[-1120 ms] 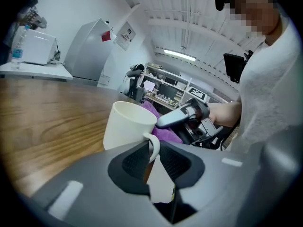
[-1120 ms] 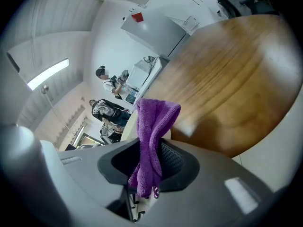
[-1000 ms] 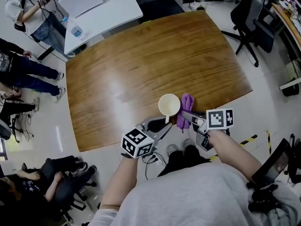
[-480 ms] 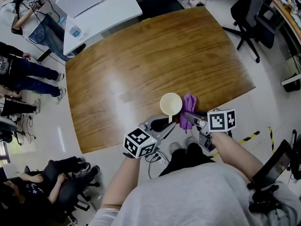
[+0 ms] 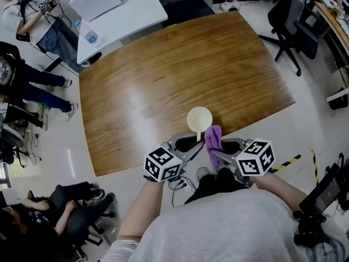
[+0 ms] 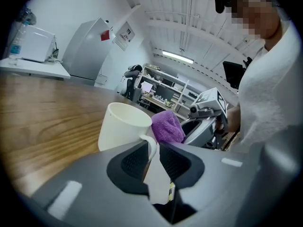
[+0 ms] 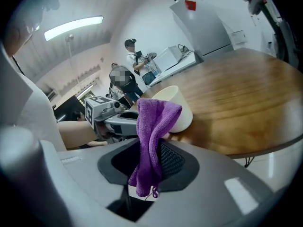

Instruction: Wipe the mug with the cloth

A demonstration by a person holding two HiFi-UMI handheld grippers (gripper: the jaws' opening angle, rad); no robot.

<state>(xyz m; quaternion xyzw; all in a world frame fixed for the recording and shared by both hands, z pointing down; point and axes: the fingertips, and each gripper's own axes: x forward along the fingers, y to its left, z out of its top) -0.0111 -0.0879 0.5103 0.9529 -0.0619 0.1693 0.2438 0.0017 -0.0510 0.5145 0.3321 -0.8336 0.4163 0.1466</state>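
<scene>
Head view: a cream mug (image 5: 199, 119) stands upright on the wooden table (image 5: 163, 75), near its lower edge at the centre of the frame. The left gripper (image 5: 194, 141) reaches up to the mug's handle from the lower left. Just right of it, the right gripper (image 5: 215, 152) holds a purple cloth (image 5: 213, 138) just beside the handle.

Left gripper view: its 2 jaws stand narrow, pinching the handle (image 6: 151, 148) of the mug (image 6: 122, 126) at centre. The cloth (image 6: 167, 126) is bunched against the mug's right side.

Right gripper view: its 2 jaws clamp the cloth (image 7: 151, 136), which stands up at centre with a short end hanging below. The mug (image 7: 179, 109) shows behind the cloth, on the table (image 7: 246, 98).
</scene>
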